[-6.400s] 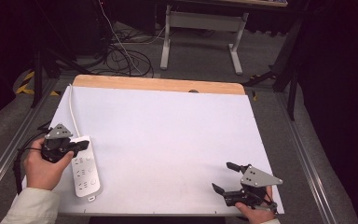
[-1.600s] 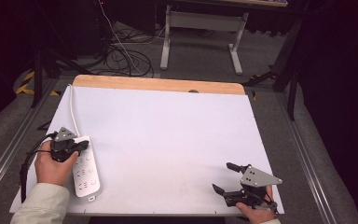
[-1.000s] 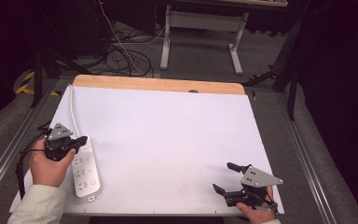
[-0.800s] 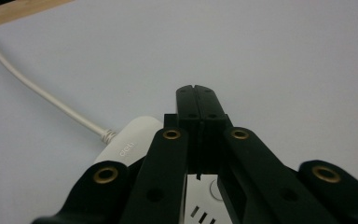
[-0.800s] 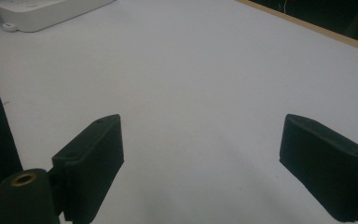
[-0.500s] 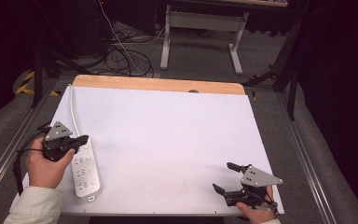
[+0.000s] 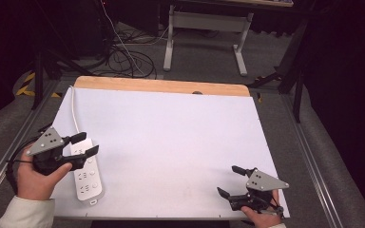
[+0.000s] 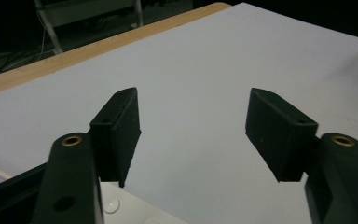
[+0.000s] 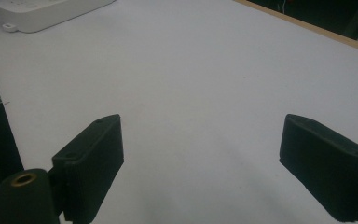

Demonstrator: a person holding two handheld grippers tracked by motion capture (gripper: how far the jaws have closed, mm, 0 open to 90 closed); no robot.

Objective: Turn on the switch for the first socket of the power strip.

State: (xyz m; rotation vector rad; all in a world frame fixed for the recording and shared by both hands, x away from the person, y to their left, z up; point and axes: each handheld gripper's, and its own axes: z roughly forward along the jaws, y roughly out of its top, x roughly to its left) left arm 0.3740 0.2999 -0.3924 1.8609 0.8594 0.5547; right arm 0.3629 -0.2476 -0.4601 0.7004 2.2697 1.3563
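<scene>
Over the white power strip (image 7: 86,172) at the desk's (image 7: 180,137) left edge, you are lifting your left gripper (image 7: 82,145), jaws spread and empty, slightly higher than before, while your right gripper (image 7: 230,180) is resting released.

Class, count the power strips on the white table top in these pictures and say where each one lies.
1. The white power strip lies at the table's near-left edge, partly under the open left gripper; its cord runs toward the far-left corner.
</scene>
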